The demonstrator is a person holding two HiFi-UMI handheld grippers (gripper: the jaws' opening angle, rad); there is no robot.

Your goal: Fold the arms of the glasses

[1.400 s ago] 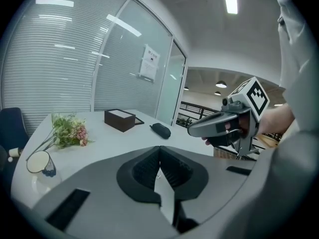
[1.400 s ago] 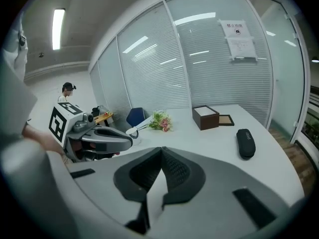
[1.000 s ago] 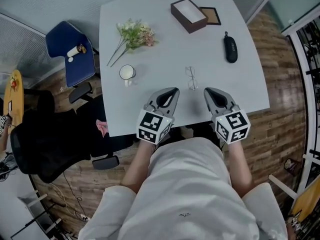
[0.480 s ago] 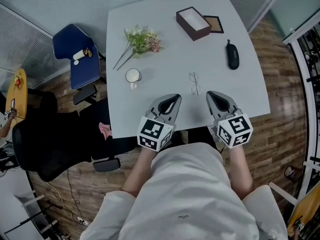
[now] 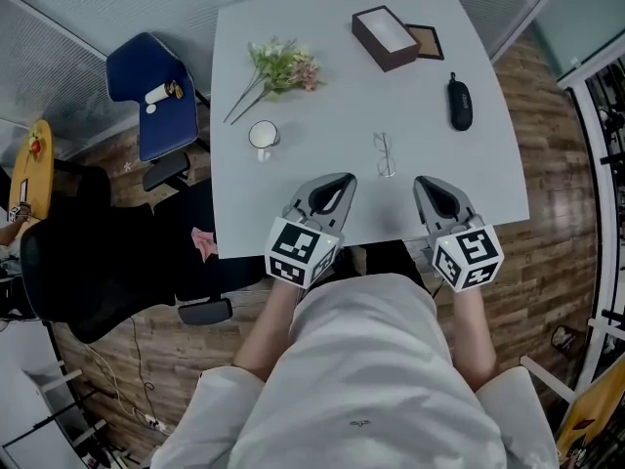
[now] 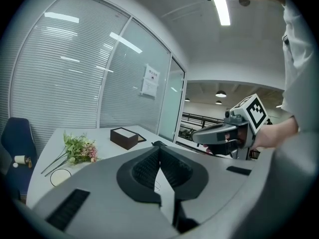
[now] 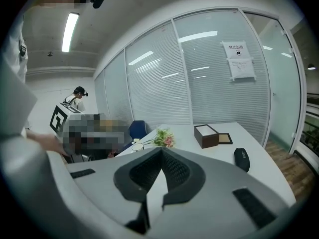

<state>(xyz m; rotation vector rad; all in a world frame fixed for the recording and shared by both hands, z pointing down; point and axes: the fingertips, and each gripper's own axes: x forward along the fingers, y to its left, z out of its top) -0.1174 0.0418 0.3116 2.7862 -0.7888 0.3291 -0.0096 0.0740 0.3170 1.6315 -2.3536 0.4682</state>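
You hold both tongs low over the near edge of the white table (image 5: pixel 322 106), at the centre of the head view, with neither touching anything. Your left gripper (image 5: pixel 343 178) has its jaws pressed together at the tips, nothing between them. Your right gripper (image 5: pixel 422 181) is likewise closed and empty, its ribbed pads meeting at the point in its own view.

The glasses (image 5: pixel 385 153) lie on the tabletop just above the gap between the two sets of tips, apart from both. They are too small in the frame to tell how their arms sit.

Further up the frame, a black case (image 5: pixel 460 103) rests toward the table's right side. A dark open box (image 5: pixel 386 37) stands near the upper edge, with a small framed panel (image 5: pixel 427 42) just beside it on the right. A bunch of flowers (image 5: pixel 281 66) lies at upper left of the table, and a white cup (image 5: pixel 262 136) sits below it near the left edge. A blue chair (image 5: pixel 156 96) stands off the table's left side, with a black chair (image 5: pixel 88 272) lower left.
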